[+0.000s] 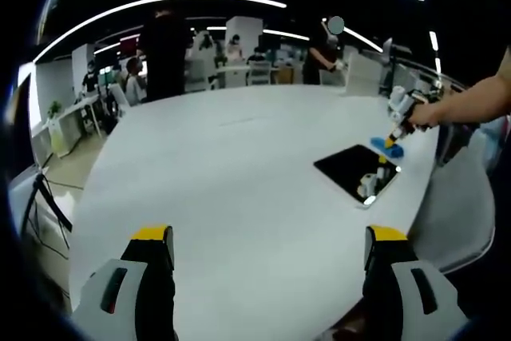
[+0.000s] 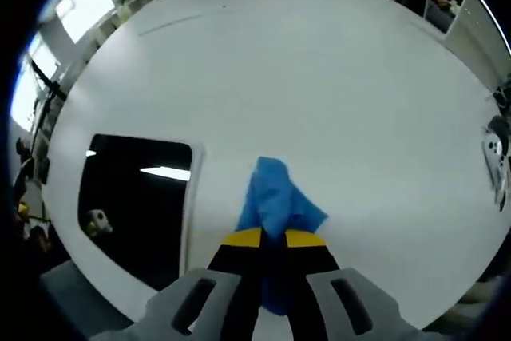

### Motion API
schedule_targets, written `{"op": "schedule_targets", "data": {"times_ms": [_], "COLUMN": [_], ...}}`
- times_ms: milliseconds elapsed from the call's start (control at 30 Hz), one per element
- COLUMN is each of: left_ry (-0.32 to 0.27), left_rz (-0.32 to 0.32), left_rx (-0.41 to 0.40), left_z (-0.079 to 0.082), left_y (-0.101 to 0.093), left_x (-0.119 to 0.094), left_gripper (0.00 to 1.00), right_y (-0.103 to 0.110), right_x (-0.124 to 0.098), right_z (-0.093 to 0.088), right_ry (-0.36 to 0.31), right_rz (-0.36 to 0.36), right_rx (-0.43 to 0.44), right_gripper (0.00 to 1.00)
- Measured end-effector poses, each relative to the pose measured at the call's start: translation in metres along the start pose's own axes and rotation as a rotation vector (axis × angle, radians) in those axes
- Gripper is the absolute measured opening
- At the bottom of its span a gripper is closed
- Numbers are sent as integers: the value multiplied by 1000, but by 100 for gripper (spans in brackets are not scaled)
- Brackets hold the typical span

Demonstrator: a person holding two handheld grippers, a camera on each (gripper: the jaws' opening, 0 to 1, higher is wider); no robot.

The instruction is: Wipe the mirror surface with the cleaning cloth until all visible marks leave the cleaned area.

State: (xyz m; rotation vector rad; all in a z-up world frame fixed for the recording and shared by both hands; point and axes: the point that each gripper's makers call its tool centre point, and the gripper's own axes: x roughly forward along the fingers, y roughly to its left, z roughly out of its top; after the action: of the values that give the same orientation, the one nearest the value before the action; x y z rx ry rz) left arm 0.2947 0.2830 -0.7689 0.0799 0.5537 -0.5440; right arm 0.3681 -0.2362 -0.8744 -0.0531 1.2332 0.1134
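Note:
A dark rectangular mirror (image 1: pixel 358 171) lies flat on the white table near its right edge; in the right gripper view the mirror (image 2: pixel 136 205) is at the lower left and reflects a ceiling light. My right gripper (image 2: pixel 273 239) is shut on a blue cleaning cloth (image 2: pixel 275 197), which rests on the table just right of the mirror's rim. In the left gripper view the right gripper (image 1: pixel 397 128) and the blue cloth (image 1: pixel 387 148) sit at the mirror's far corner, held by a person's hand. My left gripper (image 1: pixel 267 247) stands open above bare table, well left of the mirror.
The big white round table (image 1: pixel 223 165) stretches far to the left and back. Several people, desks and chairs stand beyond its far edge. A small white device (image 2: pixel 493 153) lies near the table's right edge in the right gripper view.

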Motion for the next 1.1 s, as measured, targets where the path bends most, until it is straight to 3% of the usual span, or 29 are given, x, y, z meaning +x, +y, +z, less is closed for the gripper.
{"op": "schedule_targets", "data": {"times_ms": [533, 800, 1100], "left_ry": [-8, -7, -6], "left_rz": [-10, -15, -17], "left_rx": [-8, -8, -4], "left_z": [-1, -3, -3], "left_y": [2, 5, 8], "left_x": [4, 3, 1], "left_gripper": [99, 99, 99], "right_y": [-2, 4, 28], "right_x": [-22, -20, -17], "right_z": [32, 29, 37], "right_ry": [-42, -25, -14], "right_rz": [56, 57, 78], "right_rx": [130, 123, 107], "right_gripper": [1, 1, 1]}}
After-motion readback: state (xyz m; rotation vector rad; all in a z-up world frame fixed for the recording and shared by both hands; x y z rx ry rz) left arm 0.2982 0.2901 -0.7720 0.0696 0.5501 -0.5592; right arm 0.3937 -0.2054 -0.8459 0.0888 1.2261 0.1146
